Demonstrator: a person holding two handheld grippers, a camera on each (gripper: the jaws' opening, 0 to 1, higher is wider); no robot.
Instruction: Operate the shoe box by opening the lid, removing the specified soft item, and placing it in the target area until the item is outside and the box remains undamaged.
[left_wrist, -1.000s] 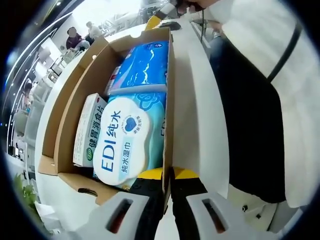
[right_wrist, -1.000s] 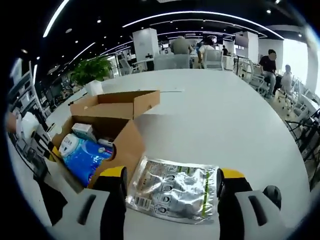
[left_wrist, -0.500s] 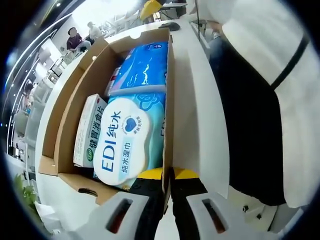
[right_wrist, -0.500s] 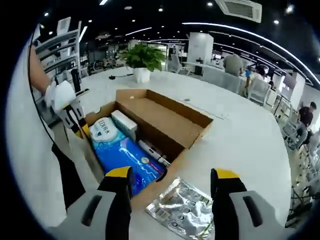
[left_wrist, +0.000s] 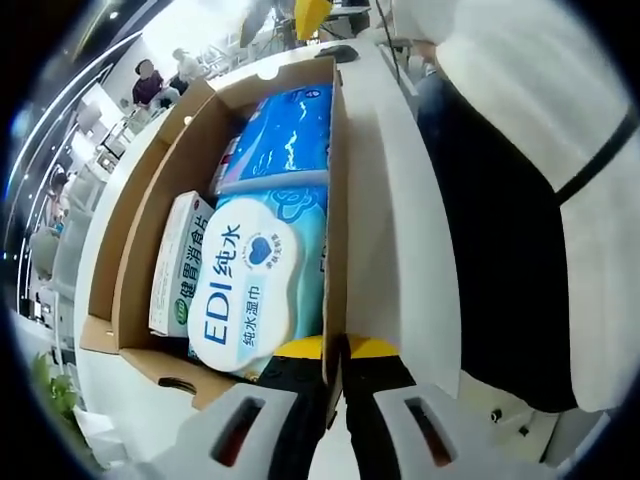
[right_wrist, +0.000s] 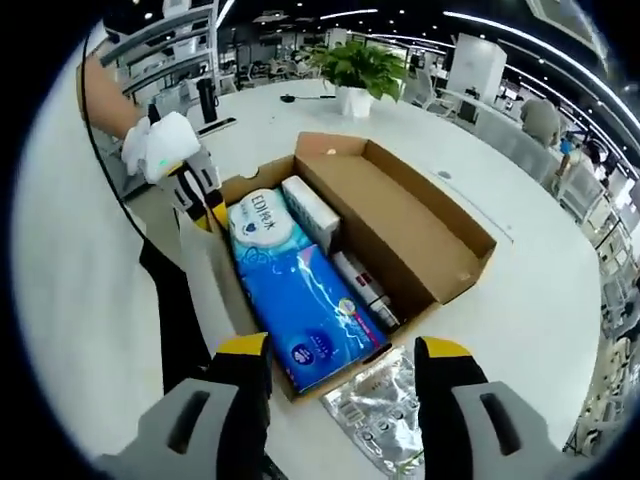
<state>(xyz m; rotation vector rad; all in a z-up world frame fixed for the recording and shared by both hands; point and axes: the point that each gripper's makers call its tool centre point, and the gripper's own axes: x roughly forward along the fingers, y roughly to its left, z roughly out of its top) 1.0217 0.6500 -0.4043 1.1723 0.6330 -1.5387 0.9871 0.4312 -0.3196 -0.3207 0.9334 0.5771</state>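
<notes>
My left gripper (left_wrist: 336, 352) pinches the near wall of the open box (right_wrist: 440, 240); my right gripper (right_wrist: 340, 350) hangs spread above it. The blue pack (right_wrist: 310, 310) lies inside, the silver pouch (right_wrist: 380, 410) outside on the table (right_wrist: 540, 290).

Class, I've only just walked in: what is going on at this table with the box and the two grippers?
A person is working an open cardboard box on a white table. The left gripper is clamped on the box's near wall, steadying it. The right gripper hovers open above the blue soft pack. A wet wipes pack and a small carton lie inside too; a silver pouch lies outside.
</notes>
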